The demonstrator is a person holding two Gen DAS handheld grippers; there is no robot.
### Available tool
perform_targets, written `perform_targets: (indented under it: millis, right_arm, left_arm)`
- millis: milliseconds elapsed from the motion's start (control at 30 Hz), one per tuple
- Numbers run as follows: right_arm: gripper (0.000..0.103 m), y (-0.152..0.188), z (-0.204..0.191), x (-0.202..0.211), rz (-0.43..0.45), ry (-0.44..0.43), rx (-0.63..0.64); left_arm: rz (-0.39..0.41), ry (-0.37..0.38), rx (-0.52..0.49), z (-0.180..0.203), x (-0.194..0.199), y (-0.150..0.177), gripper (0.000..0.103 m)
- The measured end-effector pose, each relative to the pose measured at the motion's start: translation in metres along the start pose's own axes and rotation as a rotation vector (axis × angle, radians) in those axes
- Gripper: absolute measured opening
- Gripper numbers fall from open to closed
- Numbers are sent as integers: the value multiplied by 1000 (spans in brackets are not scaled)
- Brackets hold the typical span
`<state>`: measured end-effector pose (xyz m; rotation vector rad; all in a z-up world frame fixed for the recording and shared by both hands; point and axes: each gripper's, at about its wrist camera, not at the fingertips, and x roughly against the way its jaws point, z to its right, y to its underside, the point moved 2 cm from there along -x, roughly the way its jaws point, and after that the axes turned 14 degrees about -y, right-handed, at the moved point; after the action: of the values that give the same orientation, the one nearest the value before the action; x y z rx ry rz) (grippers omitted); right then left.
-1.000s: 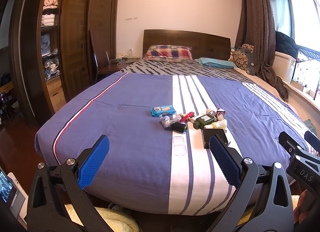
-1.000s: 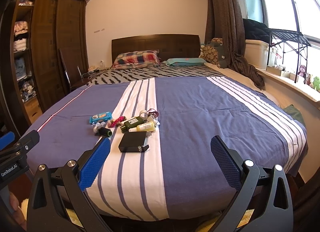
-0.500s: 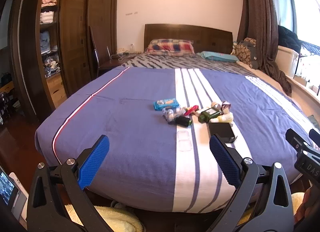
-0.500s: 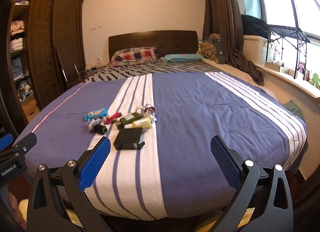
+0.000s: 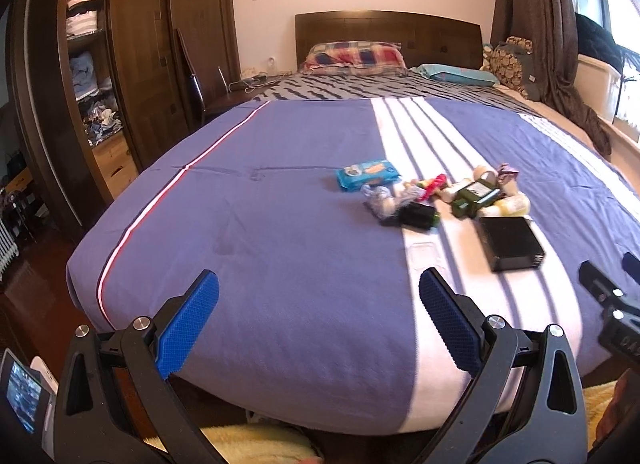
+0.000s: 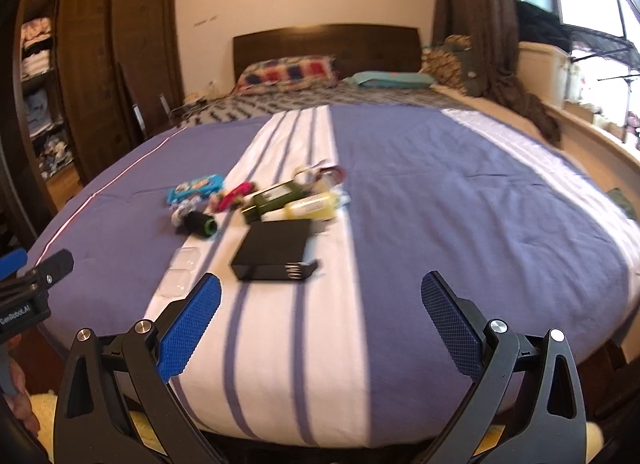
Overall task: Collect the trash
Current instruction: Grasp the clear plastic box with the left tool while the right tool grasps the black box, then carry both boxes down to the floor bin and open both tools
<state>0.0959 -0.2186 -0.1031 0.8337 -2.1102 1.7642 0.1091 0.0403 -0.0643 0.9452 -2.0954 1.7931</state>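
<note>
A cluster of trash lies on the blue-and-white striped bedspread (image 5: 280, 232): a blue wipes packet (image 5: 367, 174), a black box (image 5: 511, 242), a dark green bottle (image 5: 474, 197), a yellow tube (image 5: 510, 206), a black roll (image 5: 418, 216), a red wrapper (image 5: 434, 183) and a clear plastic blister (image 5: 425, 256). The same items show in the right wrist view: black box (image 6: 274, 254), green bottle (image 6: 276, 198), wipes packet (image 6: 195, 187). My left gripper (image 5: 318, 322) is open and empty over the bed's near edge. My right gripper (image 6: 320, 324) is open and empty, just short of the box.
A dark wooden wardrobe (image 5: 132, 52) with clothes shelves stands at the left. Pillows (image 5: 354, 56) lie by the headboard. Brown curtains (image 5: 536, 24) and a window sill are at the right. A cream rug (image 5: 256, 444) lies on the floor below the grippers.
Both grippers have moved forward towards the bed and the trash cluster, which now looms larger. Both stay open.
</note>
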Motion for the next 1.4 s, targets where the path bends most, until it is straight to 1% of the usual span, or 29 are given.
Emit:
perform_targets:
  millis: [100,167,333,400,467,500,567,600,733,833,967,1000,1067,1100,1200,1233,1267,1300,1333,1400]
  right_arm:
    - [99,-6,-6,-26,-23,-23,-4]
    - [96,-12,-9,-43,-41,-24,-2]
    - [96,-19,-5,-87,-106,20,-38]
    - [96,-19,-3,-97,-132,38,-45]
    - [92,-19,-2,-105,-153,44,-46]
    - [90,-19,-1,-107,-161,46,-46]
    - [78,-19,1,-112,-176,32,-52]
    - [76,-19,2,-113,-179,22,-53]
    - [75,-21,5,-109,-178,9,-32]
    - [73,-22,15,-100,-165,25,-19]
    - [72,-24,28,-86,-145,24,-13]
    - [72,-25,30,-82,-140,22,-11]
    - [72,-25,33,-79,-135,19,-8]
    - [72,-24,35,-78,-136,17,-5]
    - [72,-21,39,-75,-139,5,-13]
    - [72,-21,39,-74,-137,1,-17]
    - [72,-21,39,-72,-133,-2,-19]
    - [72,-21,39,-69,-127,-6,-20]
    - [72,-21,39,-65,-119,-13,-21]
    - [72,-20,36,-57,-107,-22,-18]
  left_arm:
    - [-16,12,-5,-2,-15,-5,95]
    - [-32,22,-9,-2,-24,-6,95]
    - [-62,43,-13,-1,-40,-3,95]
    - [-71,57,-14,3,-45,-2,95]
    - [-76,73,-18,8,-47,-2,95]
    - [-79,85,-23,12,-49,-2,95]
    - [-85,120,-38,22,-50,-1,95]
    - [-88,136,-46,28,-50,0,95]
    - [-91,177,-80,50,-51,1,95]
    - [-96,206,-99,67,-54,1,95]
    - [-129,236,-117,88,-68,4,93]
    - [-138,239,-120,92,-71,5,91]
    - [-156,240,-129,100,-79,8,80]
    - [-169,236,-135,105,-84,9,77]
    - [-162,236,-137,110,-85,10,68]
    - [-162,243,-136,110,-84,11,58]
    - [-162,249,-133,110,-83,11,43]
    - [-164,254,-132,110,-82,12,34]
    - [-169,254,-131,111,-81,12,32]
    - [-170,254,-130,110,-78,14,32]
